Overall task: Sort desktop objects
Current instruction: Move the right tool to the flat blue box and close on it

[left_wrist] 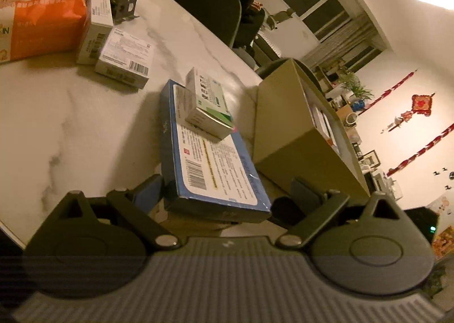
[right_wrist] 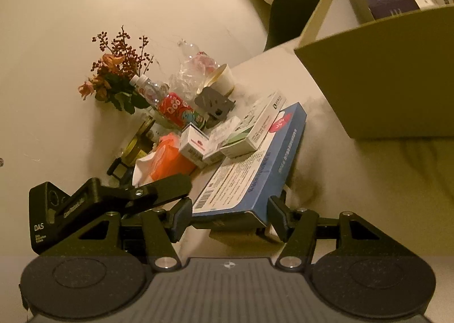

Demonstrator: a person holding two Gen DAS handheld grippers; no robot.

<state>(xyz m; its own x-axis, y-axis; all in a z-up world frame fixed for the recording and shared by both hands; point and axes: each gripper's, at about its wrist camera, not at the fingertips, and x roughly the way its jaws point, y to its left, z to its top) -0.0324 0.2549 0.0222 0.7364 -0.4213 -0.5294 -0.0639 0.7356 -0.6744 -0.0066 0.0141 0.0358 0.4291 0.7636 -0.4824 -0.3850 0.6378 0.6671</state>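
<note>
My left gripper has its two fingers spread on either side of the near end of the blue box. The left finger is just beside the box edge and the right finger stands a little apart from it, so I cannot tell if the left gripper really holds the box or only frames it.

My right gripper is at the near end of the same blue box. Its fingers are one at each corner of this end, and the box looks lifted at this side, with shadow under it. It seems clamped, but the contact is not clear to me.

On the blue box lies a small green and white box, near its far end. Just beside the blue box, to the right in the left view, stands an open carton with some boxes inside. Farther on the white marble table are two white boxes, touching each other, and an orange tissue pack. A bottle and flowers are behind them in the right view.
</note>
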